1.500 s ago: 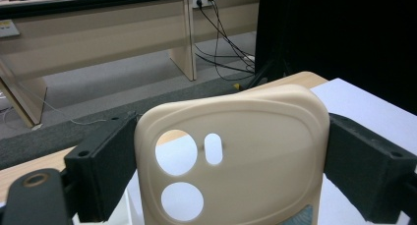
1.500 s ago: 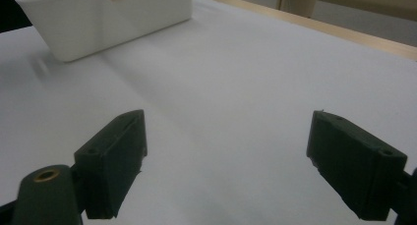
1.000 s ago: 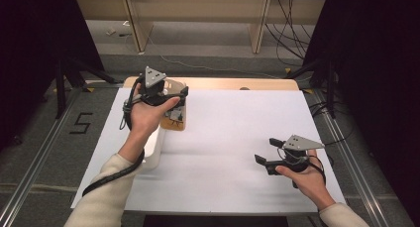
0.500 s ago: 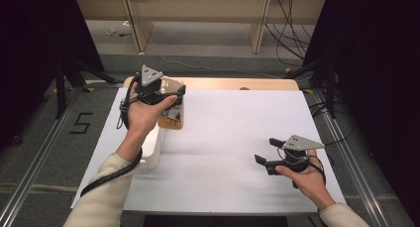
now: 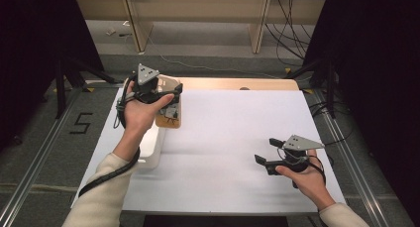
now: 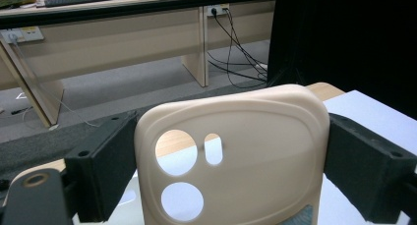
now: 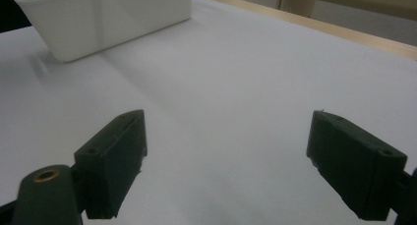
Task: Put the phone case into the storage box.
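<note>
White-covered desk (image 5: 233,138): left claw (image 6: 231,161) clamped on beige plastic phone case (image 6: 236,161), raised beside white plastic bin (image 7: 98,18); right claw (image 7: 226,161) wide open, empty.

The beige plastic phone case (image 6: 236,156) runs off the bottom edge of the left gripper view, so its lower half can't be read, and its sides are covered where the black pads (image 6: 105,171) of the left tool (image 5: 166,95) clamp it. From above, the person's left hand (image 5: 141,113) hides most of that case. Below the case, the white plastic bin (image 5: 153,147) sits partly under the forearm. In the right gripper view, that bin (image 7: 98,18) is cut by the top edge.
</note>
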A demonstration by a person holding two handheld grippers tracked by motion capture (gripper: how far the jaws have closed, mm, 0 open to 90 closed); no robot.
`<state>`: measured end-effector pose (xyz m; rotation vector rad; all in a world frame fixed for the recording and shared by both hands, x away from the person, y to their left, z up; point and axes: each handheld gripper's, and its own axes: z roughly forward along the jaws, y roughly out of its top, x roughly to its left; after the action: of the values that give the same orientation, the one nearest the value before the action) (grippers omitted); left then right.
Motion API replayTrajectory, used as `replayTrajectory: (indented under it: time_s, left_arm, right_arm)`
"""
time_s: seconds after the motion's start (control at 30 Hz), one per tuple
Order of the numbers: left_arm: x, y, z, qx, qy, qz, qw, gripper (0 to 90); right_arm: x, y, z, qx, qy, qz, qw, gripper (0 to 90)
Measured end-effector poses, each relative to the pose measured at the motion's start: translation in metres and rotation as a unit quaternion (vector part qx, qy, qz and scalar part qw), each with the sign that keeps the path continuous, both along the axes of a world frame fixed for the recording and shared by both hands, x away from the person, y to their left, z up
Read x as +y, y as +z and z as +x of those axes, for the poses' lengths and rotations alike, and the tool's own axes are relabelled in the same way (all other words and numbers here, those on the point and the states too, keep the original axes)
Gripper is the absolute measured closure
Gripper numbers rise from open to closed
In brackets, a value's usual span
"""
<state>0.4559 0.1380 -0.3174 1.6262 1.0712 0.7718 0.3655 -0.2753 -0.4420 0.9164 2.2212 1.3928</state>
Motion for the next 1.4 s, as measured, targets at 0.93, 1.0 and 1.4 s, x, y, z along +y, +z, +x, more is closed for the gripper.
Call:
replayTrajectory:
  time_s: [0.93,1.0,1.4]
  left_arm:
    - [0.016,0.0,0.004,0.004,0.016,0.002,0.9999,11.3]
    - [0.017,0.0,0.004,0.003,0.016,0.002,0.9999,11.3]
    - [0.024,0.003,0.004,0.001,0.021,0.001,0.9998,11.4]
  right_arm:
    - [0.0,0.001,0.0,0.001,-0.001,0.0,1.0,16.1]
    - [0.0,0.001,0.0,0.001,-0.001,0.0,1.0,16.1]
    - [0.0,0.001,0.0,0.001,-0.001,0.0,1.0,16.1]
